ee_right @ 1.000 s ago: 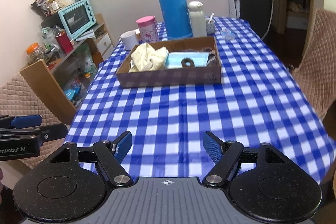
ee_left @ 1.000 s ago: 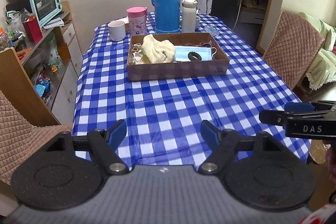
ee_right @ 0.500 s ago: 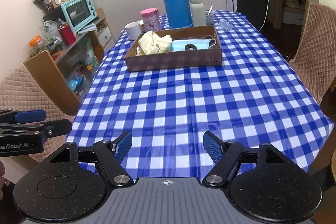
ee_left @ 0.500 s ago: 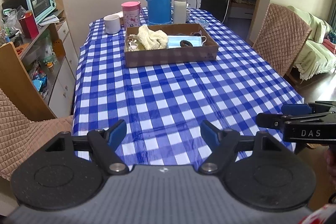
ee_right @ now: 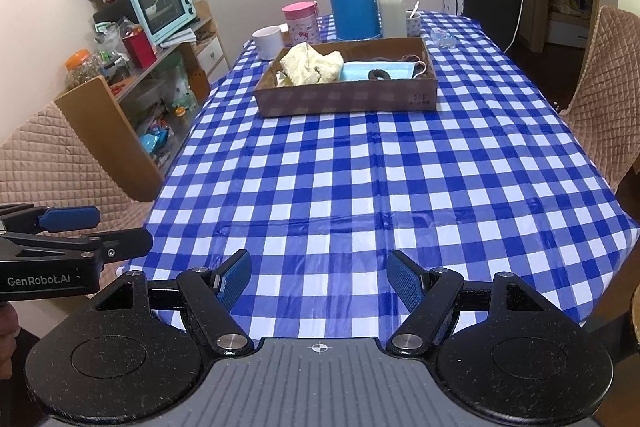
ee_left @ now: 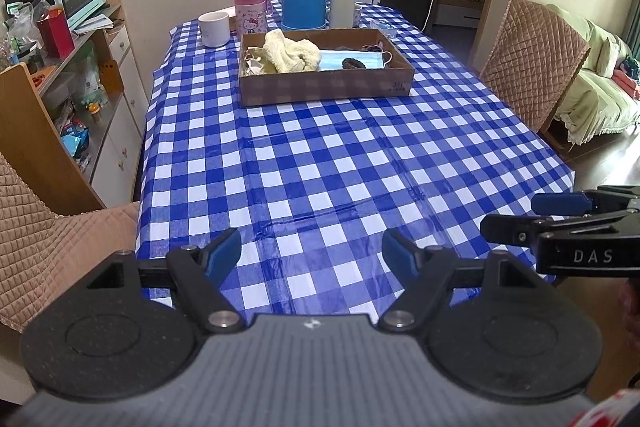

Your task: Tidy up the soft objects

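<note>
Pulled back from the cardboard box point(ee_left: 326, 89), now farther off than a second ago. Left gripper point(ee_left: 311, 253) and right gripper point(ee_right: 319, 277) both low over the near table point(ee_right: 360, 187) edge, fingers wide apart, nothing between. Inside the box: yellow towel point(ee_left: 292, 55), blue mask point(ee_left: 352, 59), dark hair tie point(ee_left: 354, 63) on top of the mask.

A glossy, creased plastic checked tablecloth point(ee_left: 328, 163) covers the table, bearing a matt brown cardboard tray point(ee_left: 326, 89) that holds a nubby cream terry cloth point(ee_left: 294, 57) and a smooth pleated blue face mask point(ee_left: 340, 59), beside chairs with quilted tan fabric covers point(ee_left: 528, 63).
</note>
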Action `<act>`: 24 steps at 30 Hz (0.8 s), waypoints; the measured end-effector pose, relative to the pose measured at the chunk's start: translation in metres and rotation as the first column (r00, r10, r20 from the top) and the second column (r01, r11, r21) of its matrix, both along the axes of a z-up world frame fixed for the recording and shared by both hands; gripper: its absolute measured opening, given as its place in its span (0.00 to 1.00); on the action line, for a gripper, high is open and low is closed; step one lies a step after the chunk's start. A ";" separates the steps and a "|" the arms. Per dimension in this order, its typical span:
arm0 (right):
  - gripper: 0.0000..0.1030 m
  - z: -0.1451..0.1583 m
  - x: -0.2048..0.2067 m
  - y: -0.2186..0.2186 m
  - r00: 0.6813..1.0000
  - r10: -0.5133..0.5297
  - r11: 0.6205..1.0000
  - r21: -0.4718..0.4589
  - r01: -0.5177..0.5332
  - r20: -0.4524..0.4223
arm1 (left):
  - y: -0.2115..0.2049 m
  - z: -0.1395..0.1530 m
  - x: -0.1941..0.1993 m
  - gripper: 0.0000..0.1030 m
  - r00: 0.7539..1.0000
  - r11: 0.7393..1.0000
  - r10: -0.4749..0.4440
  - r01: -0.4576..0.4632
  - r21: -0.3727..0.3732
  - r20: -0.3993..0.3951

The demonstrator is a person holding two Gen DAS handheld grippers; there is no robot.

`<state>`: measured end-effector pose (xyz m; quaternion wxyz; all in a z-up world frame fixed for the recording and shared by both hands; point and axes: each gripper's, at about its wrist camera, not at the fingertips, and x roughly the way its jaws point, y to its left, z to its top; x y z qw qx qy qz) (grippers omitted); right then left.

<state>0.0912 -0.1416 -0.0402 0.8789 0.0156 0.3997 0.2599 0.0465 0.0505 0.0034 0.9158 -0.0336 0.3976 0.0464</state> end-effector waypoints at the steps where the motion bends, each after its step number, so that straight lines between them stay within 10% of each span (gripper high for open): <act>1: 0.72 0.000 0.000 0.000 1.000 -0.001 1.000 0.000 0.001 0.000 | 0.000 0.000 0.000 0.73 1.000 1.000 -0.001 0.001 0.000 0.000; 24: 0.72 -0.001 0.006 0.000 1.000 -0.010 1.000 -0.004 0.010 -0.002 | -0.002 -0.004 0.005 0.73 1.000 1.000 -0.007 0.007 -0.004 -0.002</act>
